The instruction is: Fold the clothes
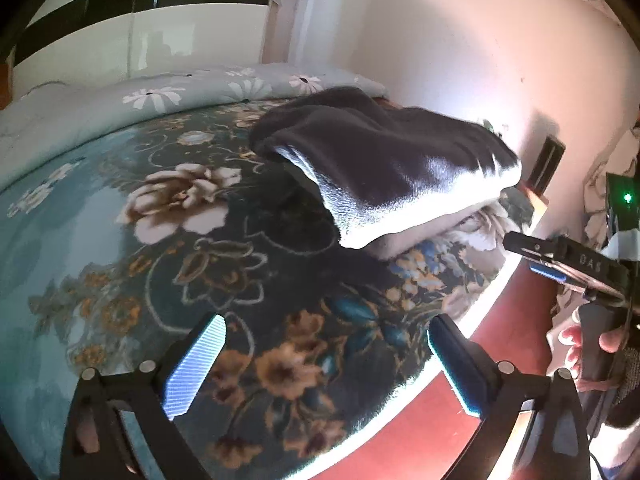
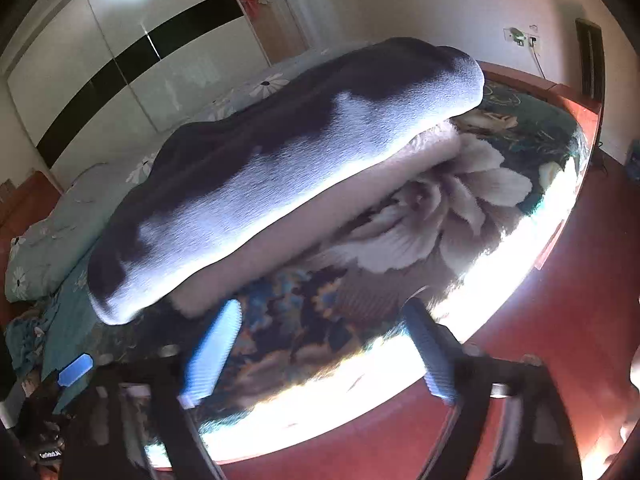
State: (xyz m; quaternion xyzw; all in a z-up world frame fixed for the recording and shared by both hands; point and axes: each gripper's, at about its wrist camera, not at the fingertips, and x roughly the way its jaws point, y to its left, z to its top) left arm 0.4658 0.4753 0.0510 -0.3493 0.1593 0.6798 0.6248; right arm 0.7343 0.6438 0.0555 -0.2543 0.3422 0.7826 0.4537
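A folded dark navy garment [image 1: 384, 160] lies on a pale folded garment [image 1: 404, 240] near the right edge of the bed. In the right wrist view the navy garment [image 2: 280, 176] fills the middle, with the pale garment [image 2: 320, 236] under it. My left gripper [image 1: 324, 364] is open over the floral blanket, short of the stack, with nothing between its fingers. My right gripper [image 2: 322, 354] is open too, just in front of the stack and apart from it. The right gripper [image 1: 520, 255] also shows from the side, held by a hand [image 1: 576, 344].
A floral blanket [image 1: 200, 248] covers the bed, with a daisy-print quilt [image 1: 180, 92] along its far side. A red floor [image 2: 560, 320] runs by the bed's lit edge. A wardrobe [image 1: 140, 32] and a wall [image 1: 460, 60] stand behind.
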